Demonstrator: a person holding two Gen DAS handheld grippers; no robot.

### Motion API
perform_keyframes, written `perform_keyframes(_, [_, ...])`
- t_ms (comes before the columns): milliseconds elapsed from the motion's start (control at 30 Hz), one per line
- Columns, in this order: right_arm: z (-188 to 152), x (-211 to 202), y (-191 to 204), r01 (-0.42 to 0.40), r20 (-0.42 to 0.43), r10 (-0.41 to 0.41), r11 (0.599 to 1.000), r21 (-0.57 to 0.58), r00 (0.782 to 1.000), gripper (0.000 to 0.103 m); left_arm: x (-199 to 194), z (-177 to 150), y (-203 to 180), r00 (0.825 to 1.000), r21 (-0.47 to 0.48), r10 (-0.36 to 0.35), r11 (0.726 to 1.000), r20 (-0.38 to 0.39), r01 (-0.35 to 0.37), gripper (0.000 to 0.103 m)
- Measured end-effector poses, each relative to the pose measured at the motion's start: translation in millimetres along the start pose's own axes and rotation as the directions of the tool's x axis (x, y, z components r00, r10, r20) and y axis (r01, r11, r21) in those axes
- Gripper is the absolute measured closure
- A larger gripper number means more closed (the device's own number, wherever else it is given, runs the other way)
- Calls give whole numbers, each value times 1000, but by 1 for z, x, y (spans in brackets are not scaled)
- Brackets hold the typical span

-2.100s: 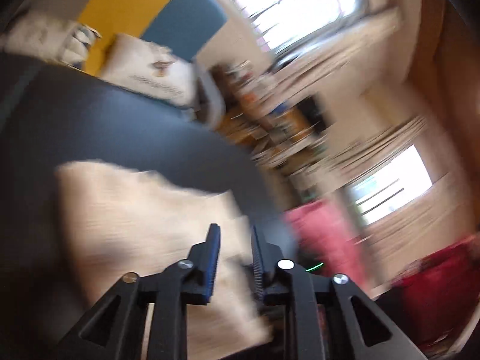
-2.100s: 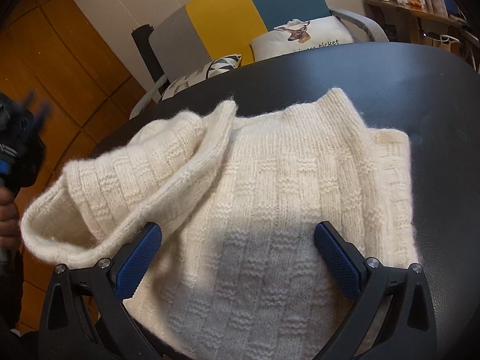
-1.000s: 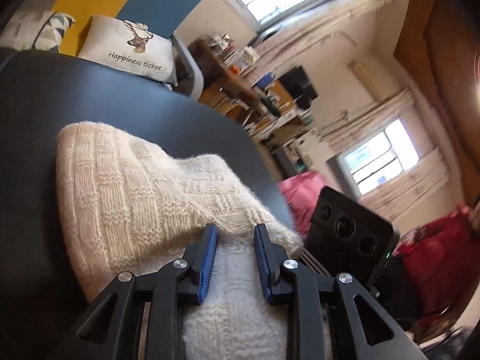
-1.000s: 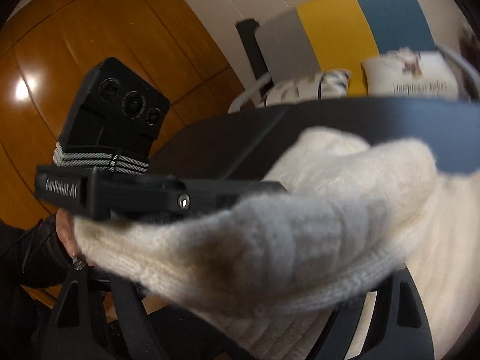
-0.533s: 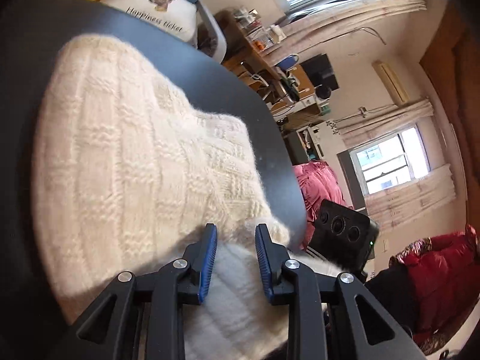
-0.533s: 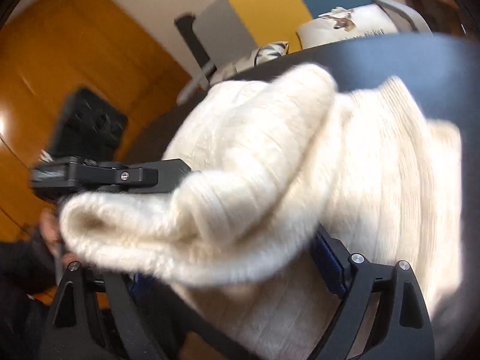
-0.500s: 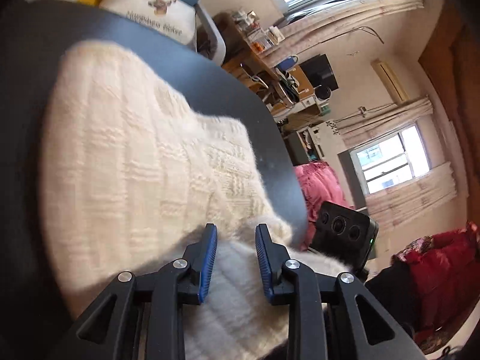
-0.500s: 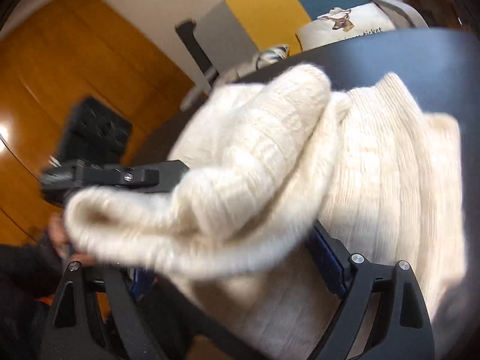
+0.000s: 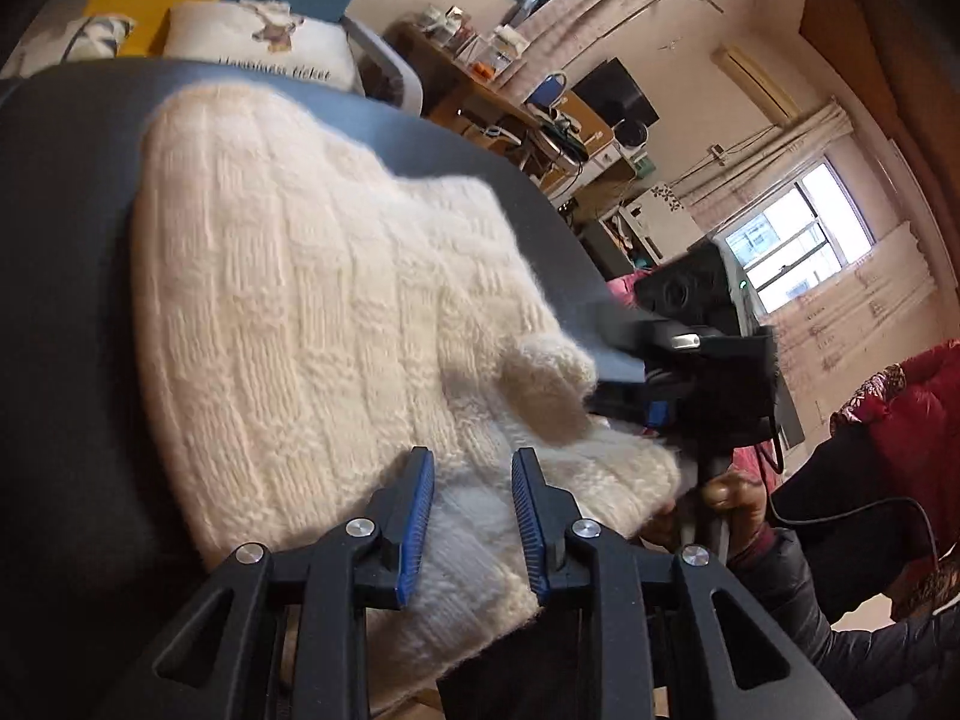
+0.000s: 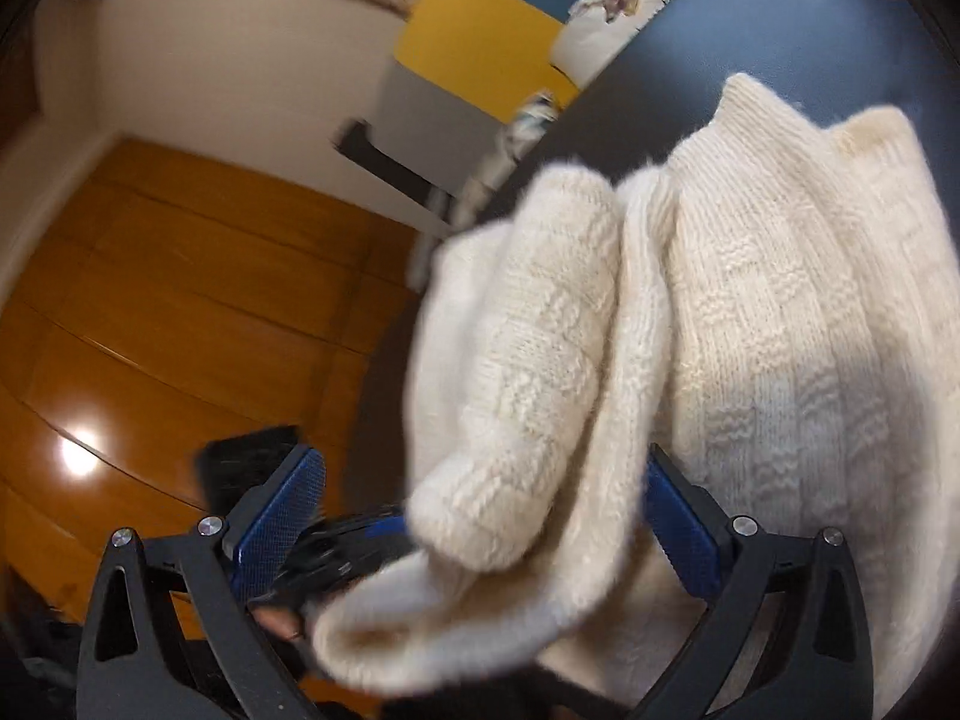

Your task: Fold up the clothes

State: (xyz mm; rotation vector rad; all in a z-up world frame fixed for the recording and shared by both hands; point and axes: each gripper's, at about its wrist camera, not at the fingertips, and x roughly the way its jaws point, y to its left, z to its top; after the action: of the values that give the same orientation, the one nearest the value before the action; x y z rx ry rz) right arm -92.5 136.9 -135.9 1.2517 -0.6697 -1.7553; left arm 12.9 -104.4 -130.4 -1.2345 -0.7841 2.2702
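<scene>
The left tool [image 9: 469, 519], jaws half-parted, has sunk over the cream sweater's [image 9: 312, 312] near edge; knit lies between its pads, unpinched, so the fold looks laid on the dark counter [image 9: 60, 252]. The right tool [image 10: 474, 531] has just spread wide; a rolled sleeve [image 10: 528, 372] droops loose between its jaws.

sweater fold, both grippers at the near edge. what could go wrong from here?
1. The sweater overhangs the table edge; it may slide off.
2. The right gripper stands open around a loose, rolled sleeve, which could flop out of the fold.
3. The left gripper works close beside the right; they might collide.
</scene>
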Motion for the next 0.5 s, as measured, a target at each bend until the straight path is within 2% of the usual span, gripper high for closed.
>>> perform_keyframes(67, [-1,11,10,161,-19,-162,985,-58,987,76,2,-1,3,1000,-25,-7,1000,0,7,77])
perform_keyframes(233, [0,15,26,243,5,-245,960,-141,969,76,-6,-7,5,999,-33,-38,999,24,39,76])
perform_keyframes(367, [13,4,60,258,59,-251,933,-253,966,76,-27,-7,-7,991,4,-91,996,98,91,76])
perform_keyframes(433, [25,-5,88,253,87,-237,906,-340,968,76,-35,-3,-14,982,31,-139,990,125,137,71])
perform_keyframes(500, [36,-1,96,306,84,-297,869,-389,951,76,-30,0,-15,990,42,-95,995,107,91,70])
